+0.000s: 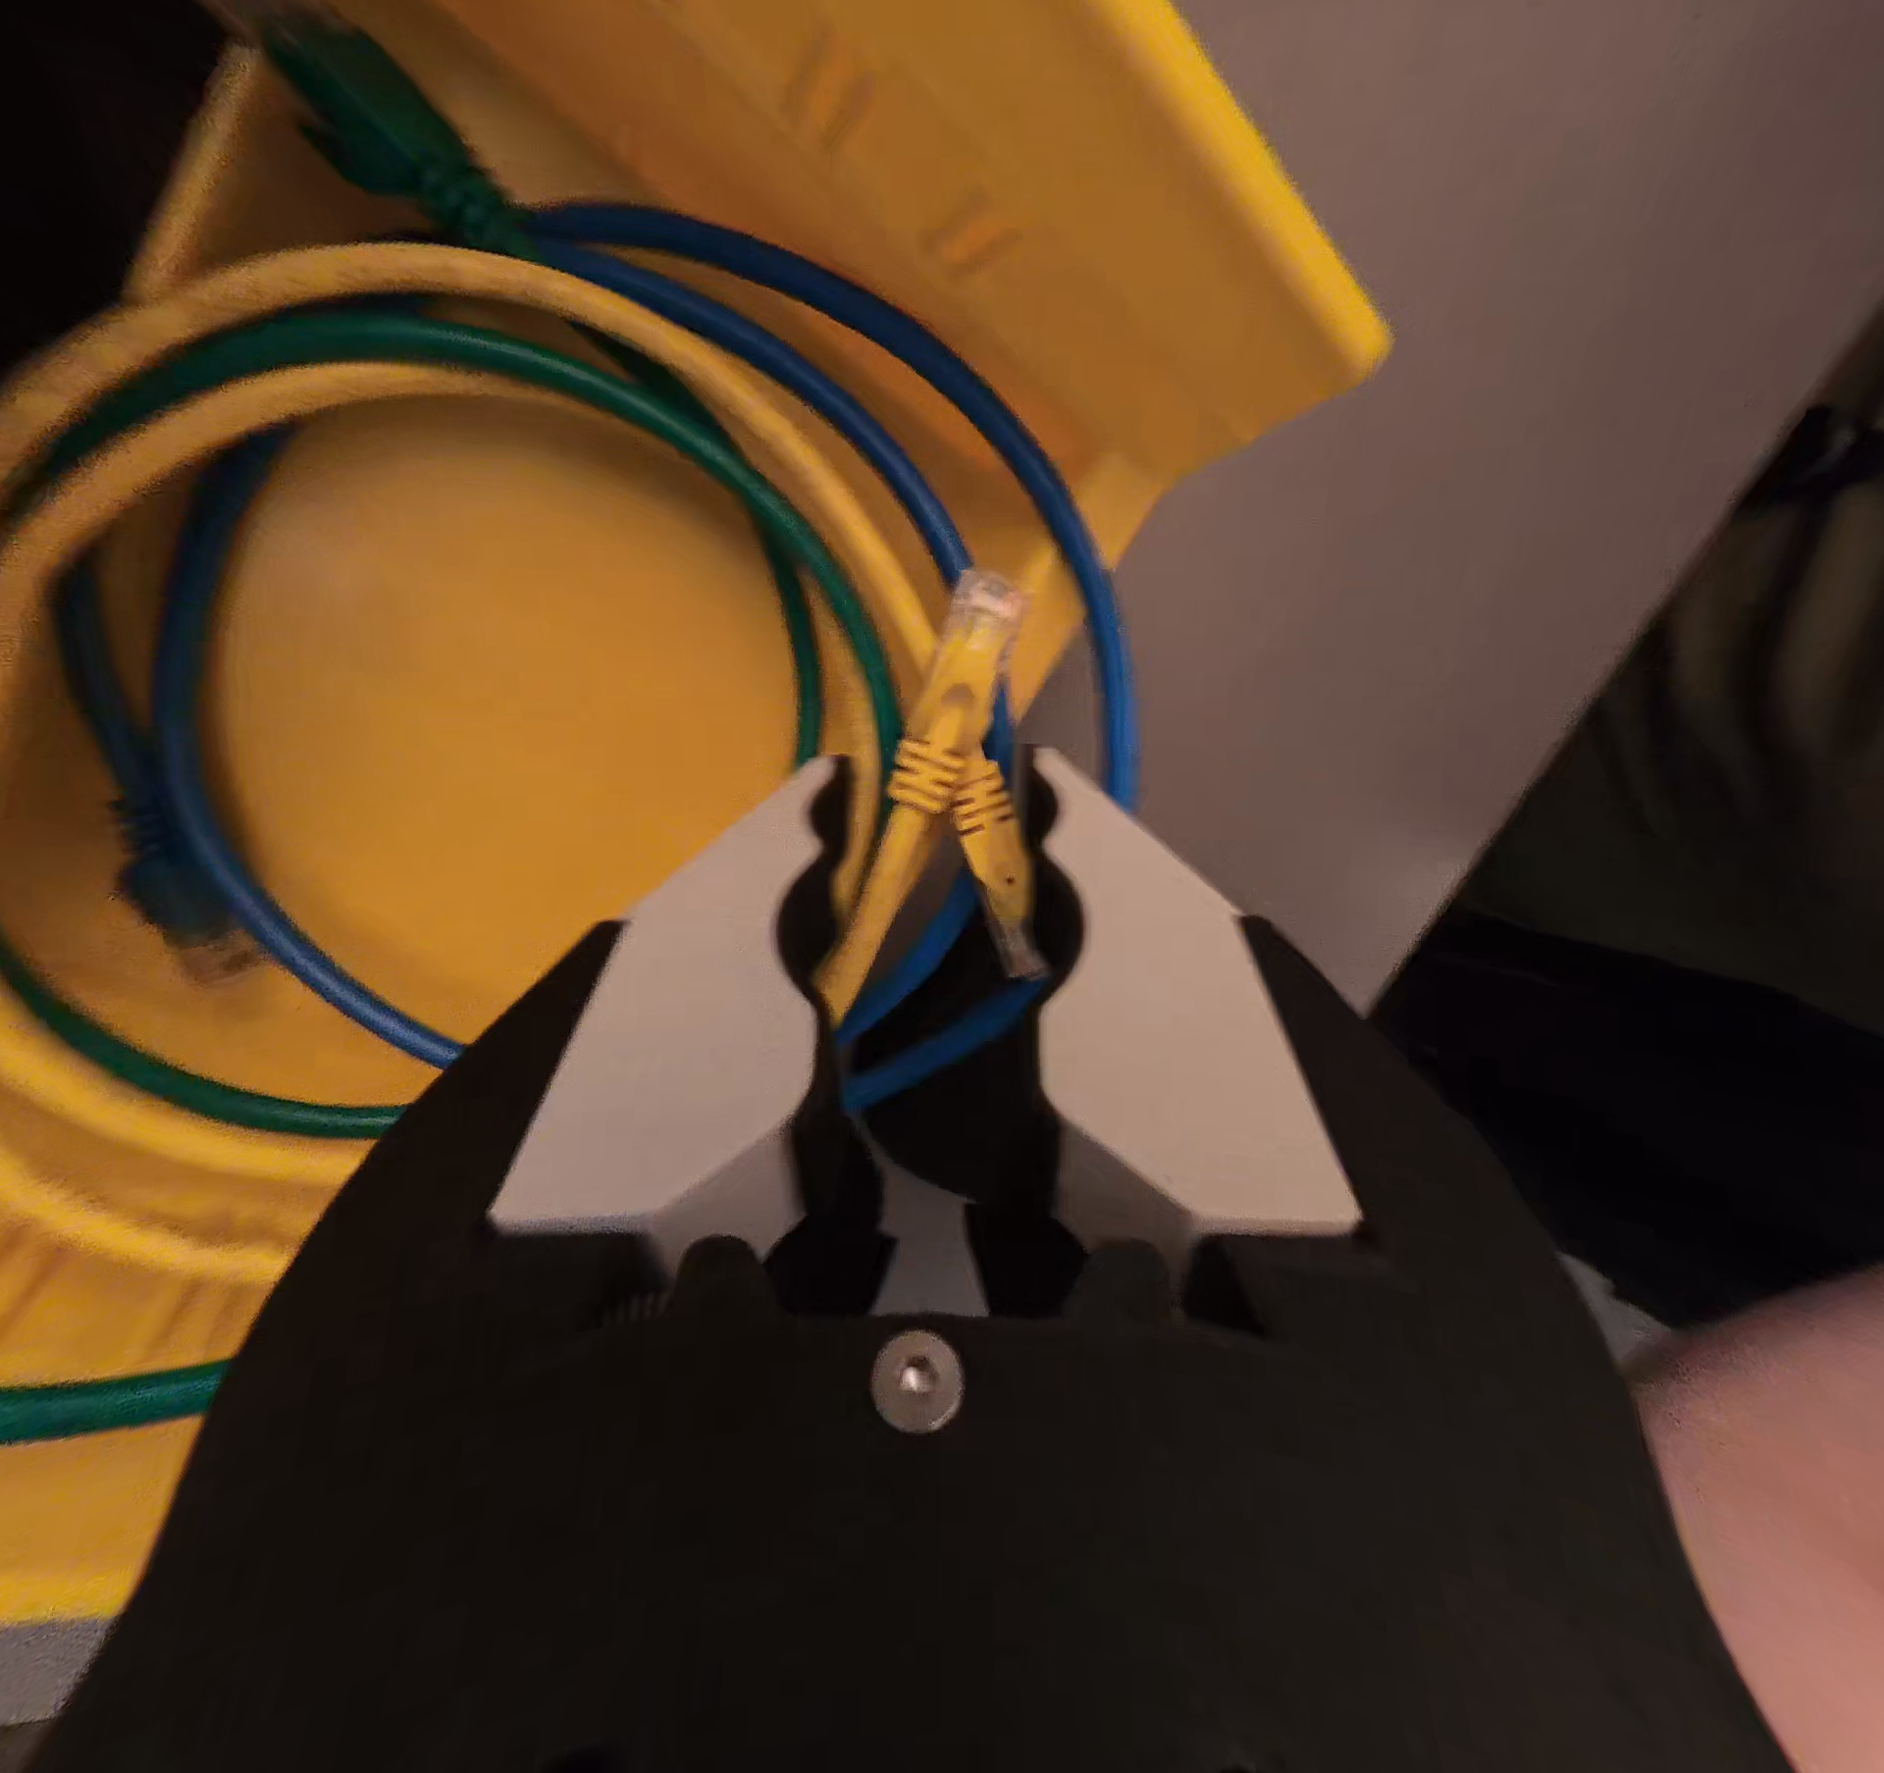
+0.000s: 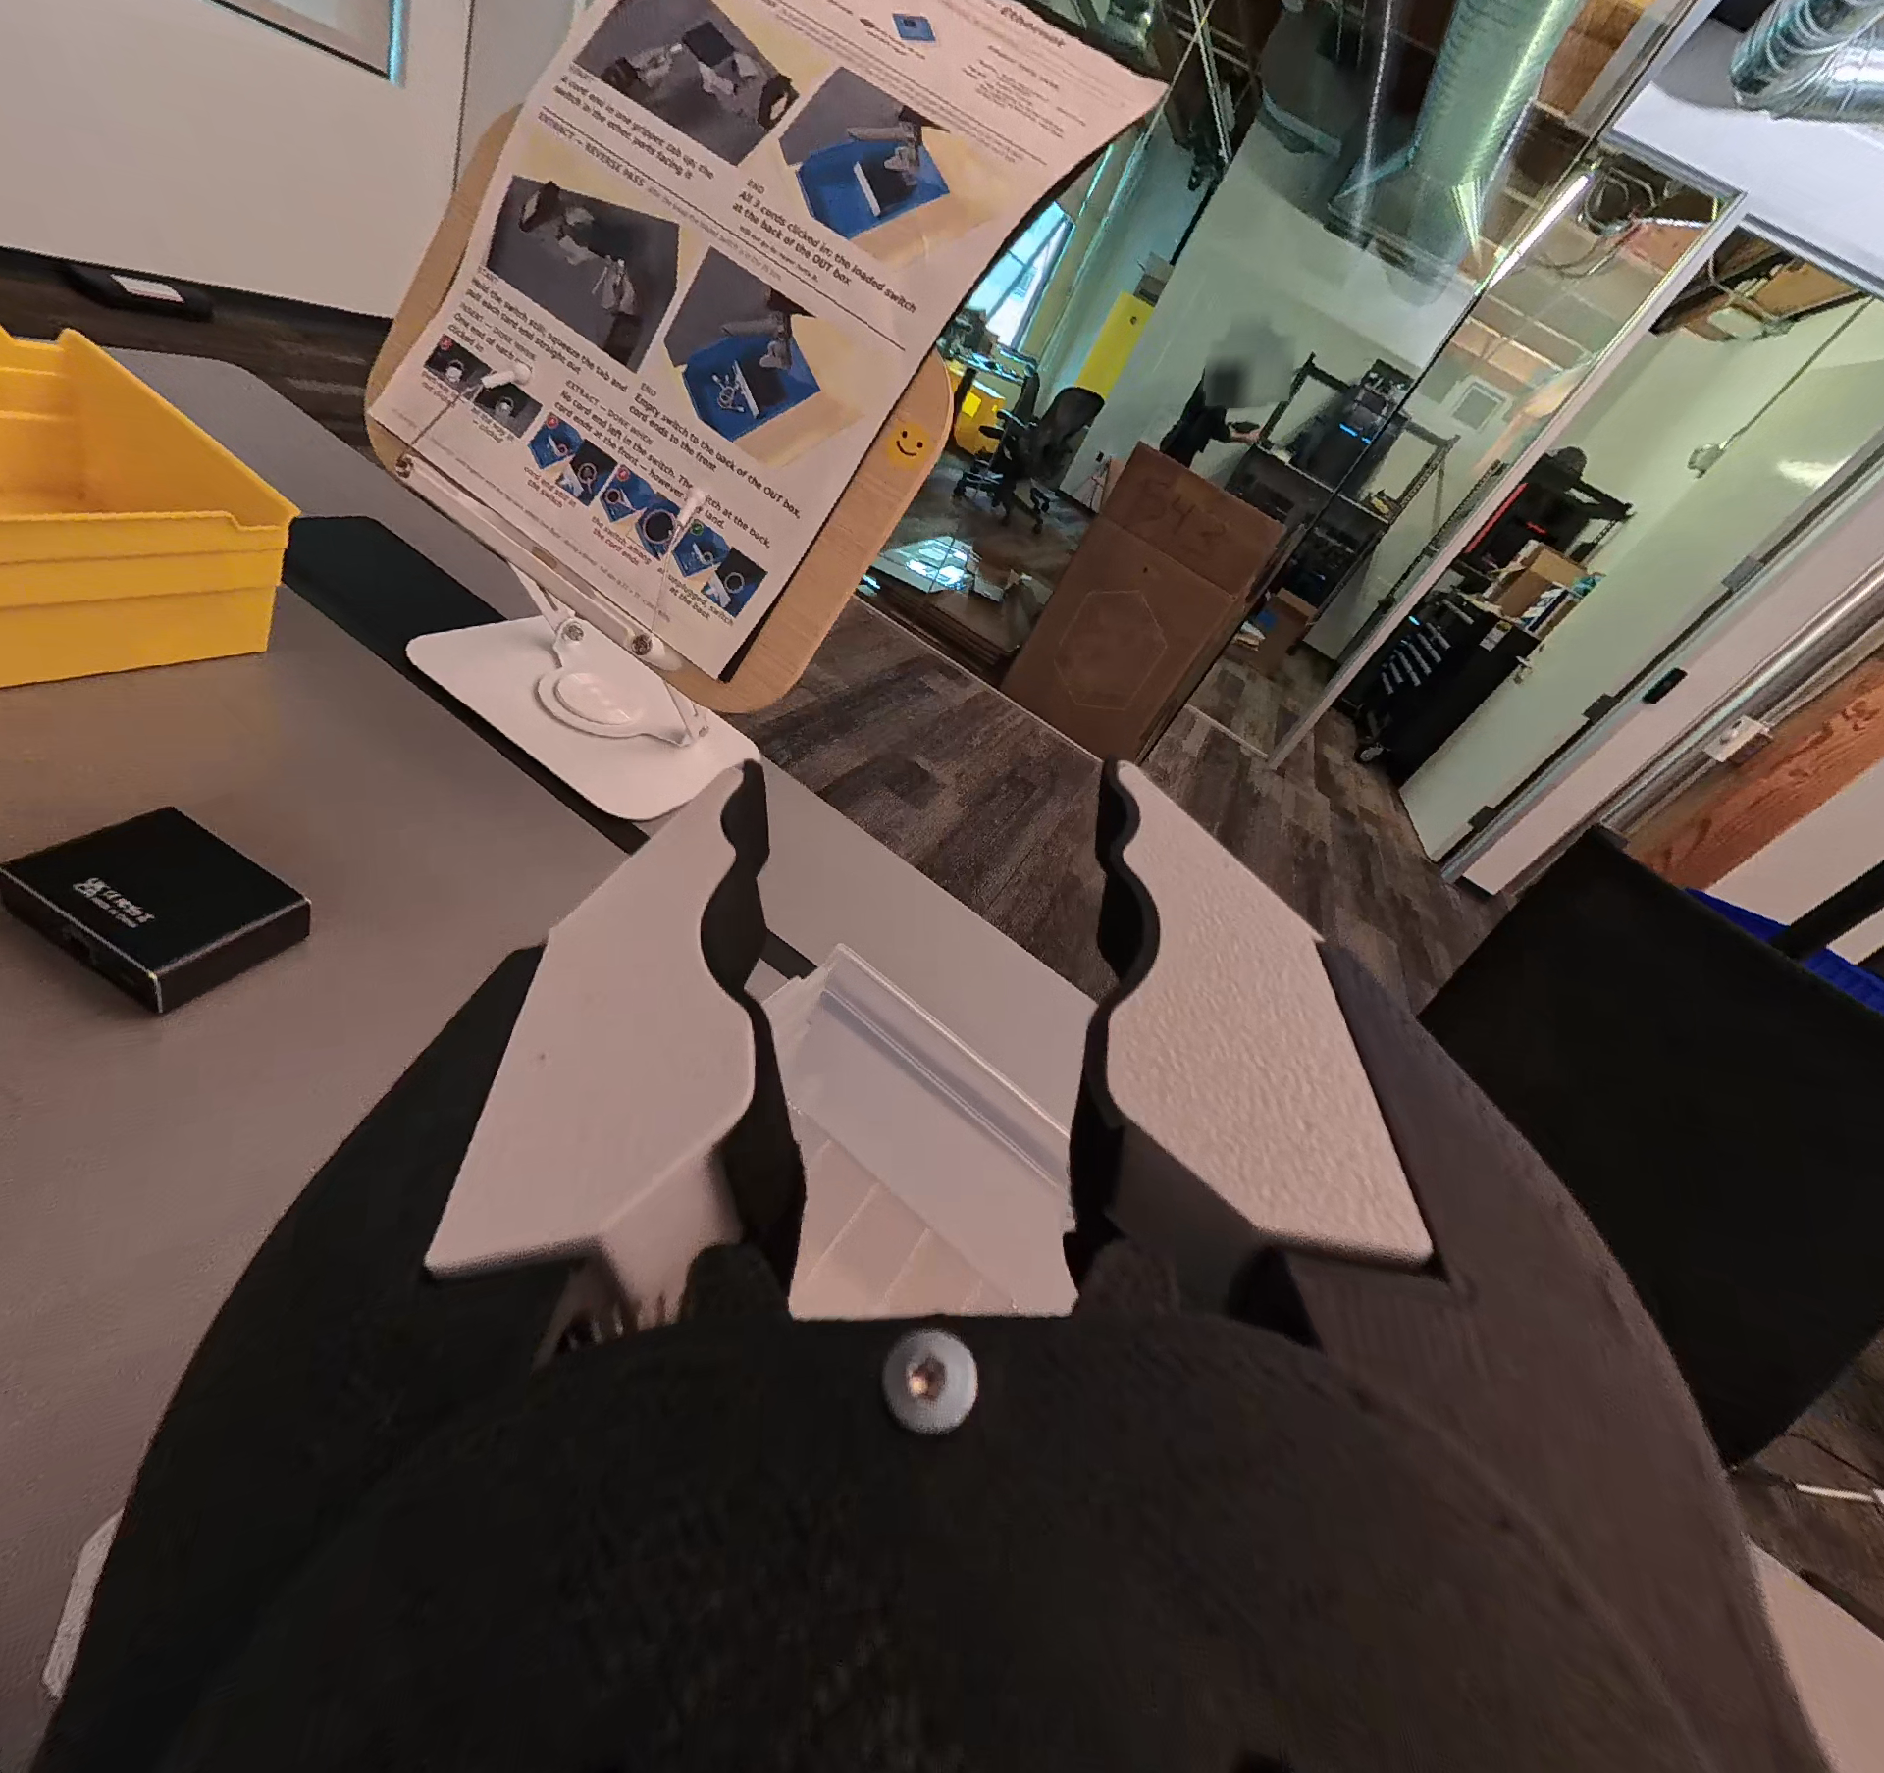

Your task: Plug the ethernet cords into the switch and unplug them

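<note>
Grey table (image 2: 306,807) holds yellow bin (image 2: 133,542); glass-walled office behind.

Look far left on the grey table (image 2: 306,786) and you'll find a yellow bin (image 2: 122,542). A printed instruction sheet (image 2: 734,297) leans on a wooden board (image 2: 867,542), propped by a white stand (image 2: 602,715) at the table's far edge. To the right, past a glass partition (image 2: 1274,348), a cardboard box (image 2: 1142,593) stands on the dark floor (image 2: 969,807), with office chairs (image 2: 1030,450) farther back (a person there is blurred over). Near right you have a black chair back (image 2: 1682,1112). Silver ducting (image 2: 1478,22) runs overhead.
</note>
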Demonstrator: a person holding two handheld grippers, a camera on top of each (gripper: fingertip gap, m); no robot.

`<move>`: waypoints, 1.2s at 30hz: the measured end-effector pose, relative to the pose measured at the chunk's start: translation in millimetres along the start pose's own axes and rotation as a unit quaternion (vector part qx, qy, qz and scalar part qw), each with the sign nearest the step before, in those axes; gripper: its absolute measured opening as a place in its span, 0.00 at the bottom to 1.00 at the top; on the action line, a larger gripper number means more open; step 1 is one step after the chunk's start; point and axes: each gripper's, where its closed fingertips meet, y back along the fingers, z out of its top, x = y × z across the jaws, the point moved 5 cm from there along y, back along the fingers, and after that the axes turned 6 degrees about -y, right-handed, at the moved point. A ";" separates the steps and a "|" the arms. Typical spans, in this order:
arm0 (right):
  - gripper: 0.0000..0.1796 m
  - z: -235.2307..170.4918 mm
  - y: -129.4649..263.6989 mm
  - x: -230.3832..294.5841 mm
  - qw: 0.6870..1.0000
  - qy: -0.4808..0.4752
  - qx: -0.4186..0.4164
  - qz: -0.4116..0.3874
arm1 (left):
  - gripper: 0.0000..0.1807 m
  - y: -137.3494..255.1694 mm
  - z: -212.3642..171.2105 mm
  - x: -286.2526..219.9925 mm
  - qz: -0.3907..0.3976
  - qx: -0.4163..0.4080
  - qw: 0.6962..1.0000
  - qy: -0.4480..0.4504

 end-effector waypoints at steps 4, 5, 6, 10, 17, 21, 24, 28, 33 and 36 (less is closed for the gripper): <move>0.36 -3.6 -1.2 -1.3 1.000 0.004 0.011 -0.004 | 0.10 5.9 1.8 0.4 0.018 -0.005 0.999 -0.029; 0.36 -3.9 -1.6 -1.3 1.000 0.005 0.012 -0.004 | 0.09 9.4 2.9 -0.3 0.022 -0.009 0.999 -0.028; 0.36 -3.9 -2.2 -1.0 1.000 0.006 0.013 -0.004 | 0.09 13.4 4.0 -0.6 0.027 -0.015 0.999 -0.029; 0.35 -4.0 -4.6 1.2 1.000 0.012 0.018 -0.001 | 0.09 34.1 7.3 -1.1 0.038 -0.049 0.998 -0.021; 0.35 -8.8 -6.9 2.0 0.999 0.022 0.035 -0.004 | 0.07 63.1 12.0 6.9 0.072 -0.105 0.992 0.015; 0.34 -7.8 -6.1 0.9 0.999 0.021 0.029 -0.005 | 0.06 88.1 17.8 6.8 0.114 -0.131 0.985 0.022; 0.33 -4.9 -6.5 2.3 0.999 0.023 0.022 -0.003 | 0.06 124.4 23.2 7.9 0.186 -0.142 0.972 0.020; 0.33 -1.7 -9.0 6.8 0.999 0.034 0.021 -0.001 | 0.04 187.9 37.6 0.7 0.267 -0.198 0.943 0.029; 0.33 1.5 -14.0 13.1 0.999 0.045 0.023 0.004 | 0.04 257.0 50.1 -13.7 0.361 -0.275 0.890 0.034; 0.32 3.1 -18.1 18.1 0.998 0.053 0.024 0.010 | 0.04 286.9 55.2 -23.6 0.390 -0.308 0.867 0.037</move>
